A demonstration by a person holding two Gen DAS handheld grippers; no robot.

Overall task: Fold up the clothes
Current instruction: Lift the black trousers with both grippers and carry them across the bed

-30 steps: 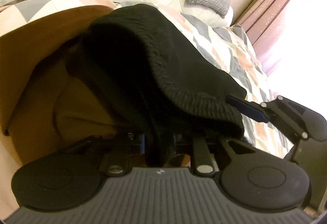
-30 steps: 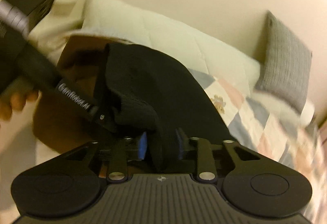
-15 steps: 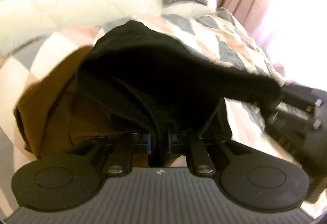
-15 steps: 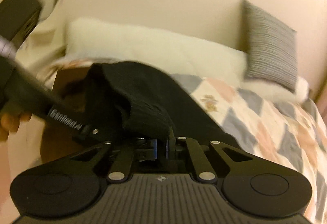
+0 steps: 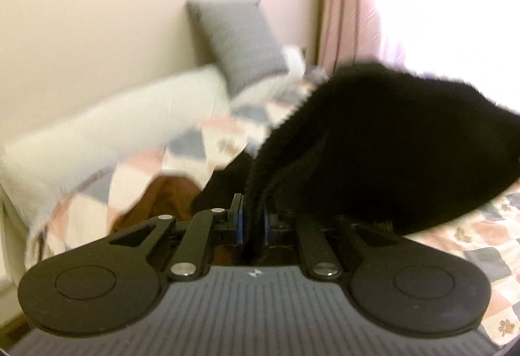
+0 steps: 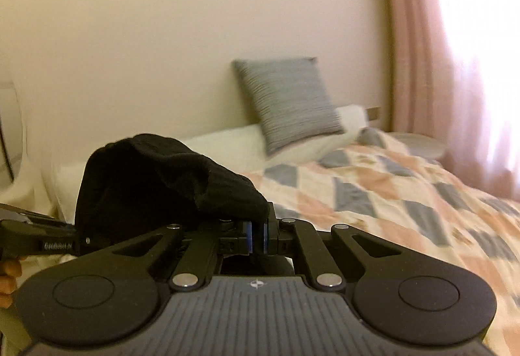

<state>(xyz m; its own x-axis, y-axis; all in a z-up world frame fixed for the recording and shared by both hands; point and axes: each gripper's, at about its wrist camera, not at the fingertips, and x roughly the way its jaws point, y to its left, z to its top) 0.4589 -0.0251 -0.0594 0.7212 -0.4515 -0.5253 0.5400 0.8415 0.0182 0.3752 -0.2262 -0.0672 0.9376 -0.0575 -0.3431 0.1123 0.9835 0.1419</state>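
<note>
A black knit garment (image 5: 390, 141) hangs in the air over the bed, stretched between both grippers. My left gripper (image 5: 253, 219) is shut on one edge of it, and the cloth bulges up and to the right. In the right wrist view the same black garment (image 6: 162, 180) bunches to the left of my right gripper (image 6: 256, 234), which is shut on its other edge. The left gripper's body (image 6: 39, 240) shows at the far left, held by a hand (image 6: 8, 278). A brown garment (image 5: 162, 203) lies on the bed below.
The bed carries a quilt (image 6: 390, 193) in pink, grey and cream diamonds. A long white pillow (image 5: 107, 135) and a grey cushion (image 6: 286, 99) lean on the wall behind. A pink curtain (image 6: 422, 63) and a bright window are at the right.
Both grippers have risen and tilted up, lifting the black garment off the brown one. The views now face the wall and cushion; the brown garment stays low on the bed.
</note>
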